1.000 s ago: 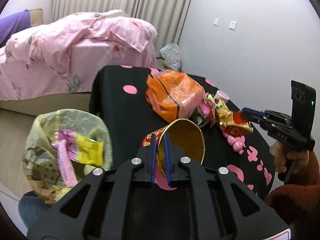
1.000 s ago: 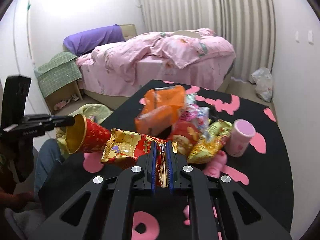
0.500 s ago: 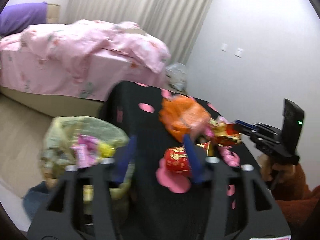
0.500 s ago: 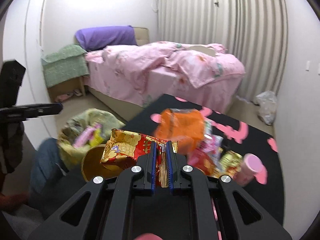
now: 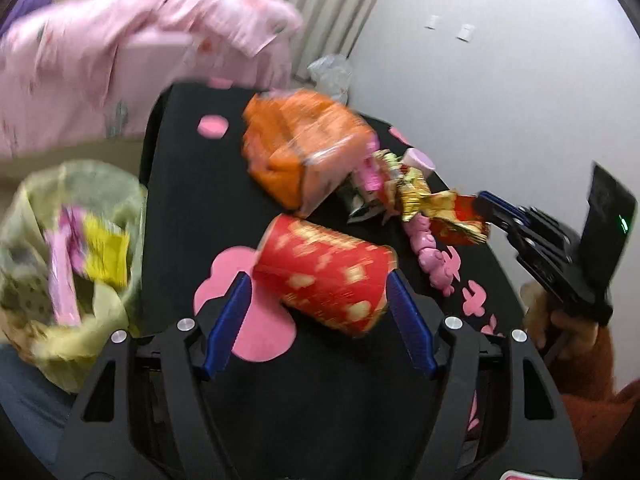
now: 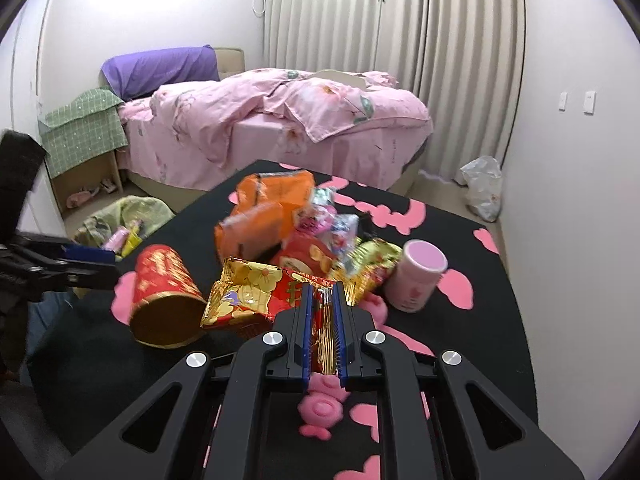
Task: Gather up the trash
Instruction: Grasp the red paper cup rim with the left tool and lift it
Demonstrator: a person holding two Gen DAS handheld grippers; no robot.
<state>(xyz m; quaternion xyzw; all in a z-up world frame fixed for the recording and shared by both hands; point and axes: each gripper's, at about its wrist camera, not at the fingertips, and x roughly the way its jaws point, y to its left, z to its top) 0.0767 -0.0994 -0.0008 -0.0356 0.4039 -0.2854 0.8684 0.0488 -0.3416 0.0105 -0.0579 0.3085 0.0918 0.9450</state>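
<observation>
The left gripper [image 5: 318, 312] stands spread wide around the red-and-gold cup [image 5: 326, 272], which lies on its side on the black table [image 5: 180, 200] — neither pad gripping it; the right gripper [image 6: 323, 320] is pinched on a red-and-gold wrapper [image 6: 256, 292]; the green trash bag [image 5: 68, 240] sits just beside the table — wrappers inside.
</observation>
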